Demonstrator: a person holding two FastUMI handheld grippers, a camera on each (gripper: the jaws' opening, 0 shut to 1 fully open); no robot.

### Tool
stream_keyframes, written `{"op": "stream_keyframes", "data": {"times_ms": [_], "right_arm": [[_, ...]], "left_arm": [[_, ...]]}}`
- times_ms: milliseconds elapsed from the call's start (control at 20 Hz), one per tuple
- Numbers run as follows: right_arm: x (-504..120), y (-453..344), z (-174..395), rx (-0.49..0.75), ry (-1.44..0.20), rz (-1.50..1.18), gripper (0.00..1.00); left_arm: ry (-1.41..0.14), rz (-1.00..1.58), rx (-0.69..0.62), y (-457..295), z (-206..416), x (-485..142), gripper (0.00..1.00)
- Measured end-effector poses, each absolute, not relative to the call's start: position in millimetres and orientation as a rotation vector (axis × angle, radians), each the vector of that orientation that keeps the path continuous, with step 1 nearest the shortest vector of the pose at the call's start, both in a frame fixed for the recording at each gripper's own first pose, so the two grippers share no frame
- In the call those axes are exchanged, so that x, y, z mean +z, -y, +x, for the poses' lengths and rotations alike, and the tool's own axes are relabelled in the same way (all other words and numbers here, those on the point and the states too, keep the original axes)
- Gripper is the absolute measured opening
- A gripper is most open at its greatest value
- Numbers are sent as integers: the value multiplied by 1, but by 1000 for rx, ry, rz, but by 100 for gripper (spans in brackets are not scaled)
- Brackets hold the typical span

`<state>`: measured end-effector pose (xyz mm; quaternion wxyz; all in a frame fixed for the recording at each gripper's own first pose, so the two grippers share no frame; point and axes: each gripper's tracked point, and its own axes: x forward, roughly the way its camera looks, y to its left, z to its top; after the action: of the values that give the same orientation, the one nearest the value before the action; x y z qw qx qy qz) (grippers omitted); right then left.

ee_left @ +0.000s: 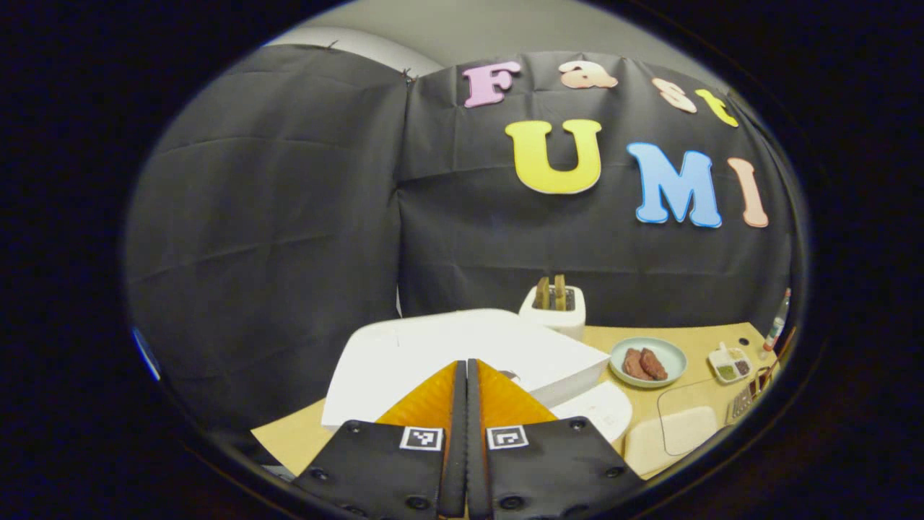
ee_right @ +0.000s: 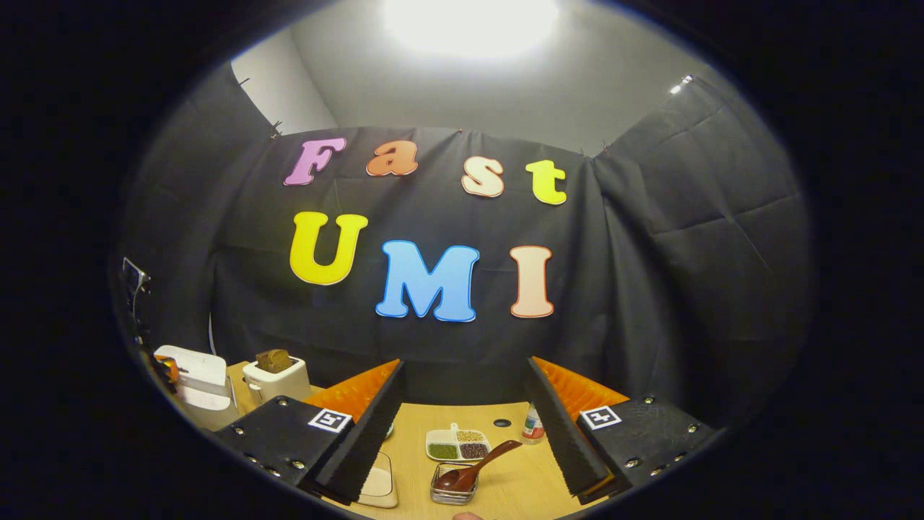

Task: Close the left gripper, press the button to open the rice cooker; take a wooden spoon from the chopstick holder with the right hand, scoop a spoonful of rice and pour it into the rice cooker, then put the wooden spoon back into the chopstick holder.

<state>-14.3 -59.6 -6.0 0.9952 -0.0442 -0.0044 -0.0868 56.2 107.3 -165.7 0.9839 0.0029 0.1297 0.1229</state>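
- Your left gripper (ee_left: 466, 365) has its fingers pressed together, tips over the white rice cooker (ee_left: 462, 354) — lid down.
- Your right gripper (ee_right: 465, 426) has its fingers spread wide, nothing between them, above the wooden table (ee_right: 520, 484).
- Wooden spoon (ee_right: 473, 469) leans in the metal chopstick holder (ee_right: 452, 492) — bowl end down, handle angled up to the right.
- Divided white dish (ee_right: 458, 445) just behind the holder: green, tan and dark grains in separate compartments.
- Toaster (ee_left: 554, 309) behind the cooker holds two bread slices (ee_left: 550, 292).
- Left gripper view adds a pale green plate (ee_left: 647, 361) with two brown pieces, right of the cooker.
- Right gripper view adds a small bottle (ee_right: 533, 426) by your right finger.
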Motion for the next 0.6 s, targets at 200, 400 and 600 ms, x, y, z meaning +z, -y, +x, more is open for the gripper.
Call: {"op": "stream_keyframes", "data": {"times_ms": [200, 400, 600], "right_arm": [[-22, 64, -3, -156, -10, -88, 99], [-39, 68, 10, -135, -39, -77, 99], [-61, 81, 24, -134, -78, -63, 99]], "left_arm": [[-135, 0, 248, -116, 59, -99, 8], [-57, -8, 270, -125, 48, -54, 9], [25, -28, 191, -101, 29, -11, 39]]}}
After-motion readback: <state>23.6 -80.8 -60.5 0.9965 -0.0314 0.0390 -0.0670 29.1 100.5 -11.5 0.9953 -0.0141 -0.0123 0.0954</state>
